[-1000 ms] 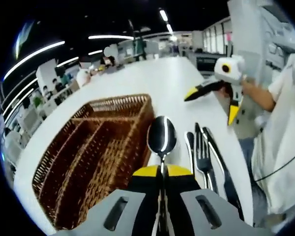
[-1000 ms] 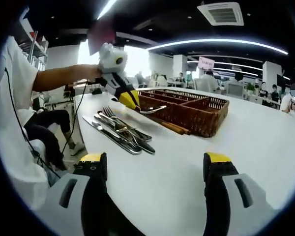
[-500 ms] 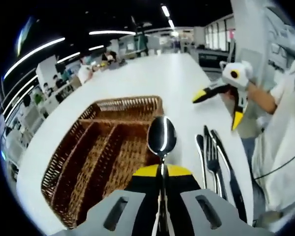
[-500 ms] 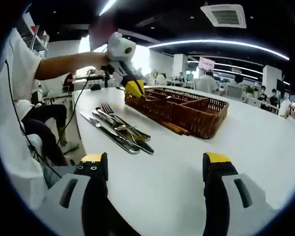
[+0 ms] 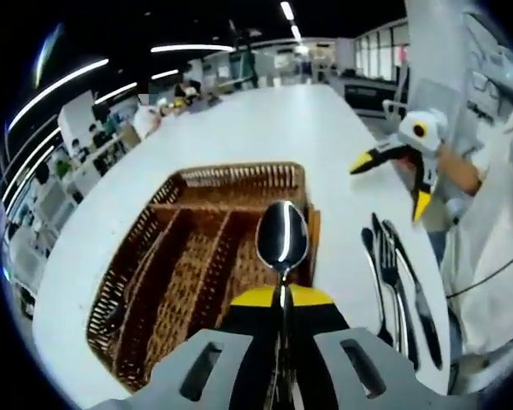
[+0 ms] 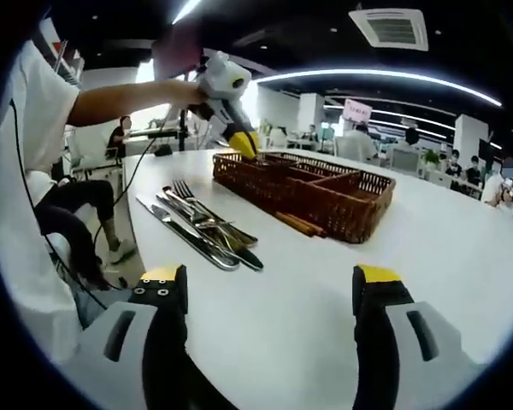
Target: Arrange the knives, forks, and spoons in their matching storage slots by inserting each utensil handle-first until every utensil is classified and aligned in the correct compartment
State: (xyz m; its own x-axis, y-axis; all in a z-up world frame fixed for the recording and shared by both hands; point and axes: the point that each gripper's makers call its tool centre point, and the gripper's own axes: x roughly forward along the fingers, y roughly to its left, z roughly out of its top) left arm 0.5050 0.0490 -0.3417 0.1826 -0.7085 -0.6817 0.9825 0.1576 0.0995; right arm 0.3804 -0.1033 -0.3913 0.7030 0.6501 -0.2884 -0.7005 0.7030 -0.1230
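Left gripper view: my left gripper [image 5: 281, 301] has its yellow-tipped jaws pressed together on the handle of a shiny steel spoon [image 5: 281, 240], bowl pointing away from the camera. The spoon hangs over the near right end of the brown wicker cutlery tray [image 5: 197, 256], which sits on the long white table [image 5: 265, 128]. I see lengthwise dividers in the tray; what lies in the slots I cannot tell, apart from something dark in the far left slot. To the right of the tray, just beside it on the table, lies a loose pile of steel cutlery [image 5: 399, 286]: a fork, knives, a spoon, roughly parallel. Beyond that pile the right gripper [image 5: 410, 175] is up in the air in the person's hand, jaws spread.

Right gripper view: my right gripper [image 6: 269, 282] is spread wide, nothing between the jaws, hovering above bare table [image 6: 325, 299]. The cutlery pile [image 6: 201, 226] lies ahead to the left; the fork tines point toward the far edge. The wicker tray [image 6: 325, 192] is behind it, with wooden chopsticks [image 6: 295, 224] on the table against its near wall. The left gripper [image 6: 237, 141] is tipped down over the tray's left end, yellow tips at rim level, held by a bare arm in a white sleeve [image 6: 26, 154].
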